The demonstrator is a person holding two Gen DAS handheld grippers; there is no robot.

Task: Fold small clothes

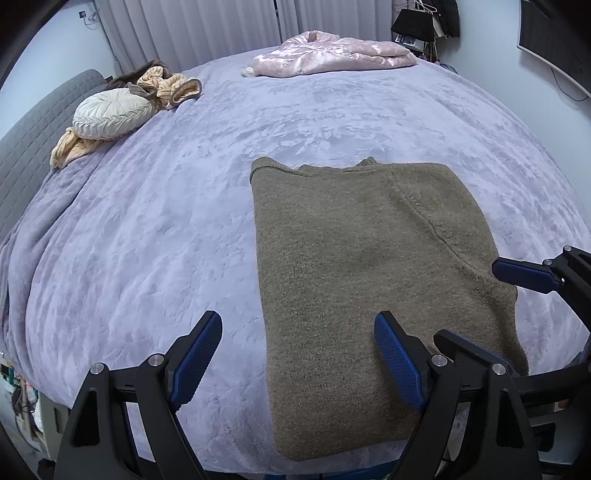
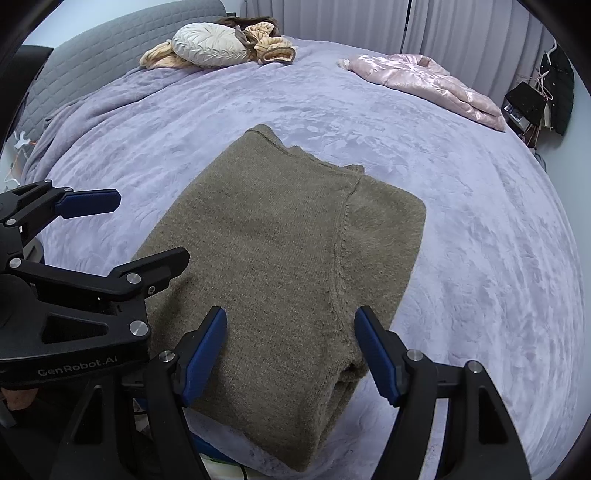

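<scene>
An olive-brown knit sweater (image 1: 362, 266) lies folded into a long rectangle on the lilac bedspread (image 1: 166, 221); it also shows in the right wrist view (image 2: 280, 258). My left gripper (image 1: 297, 347) is open and empty, hovering over the sweater's near left edge. My right gripper (image 2: 290, 343) is open and empty above the sweater's near end. The right gripper's fingertip (image 1: 524, 275) shows at the right edge of the left wrist view. The left gripper (image 2: 92, 221) shows at the left of the right wrist view.
A pink satin garment (image 1: 332, 55) lies at the far side of the bed. A round cream pillow (image 1: 110, 114) sits on beige knitwear (image 1: 170, 86) near the grey headboard (image 1: 33, 147). Curtains hang behind; bags hang at the far right (image 1: 424, 22).
</scene>
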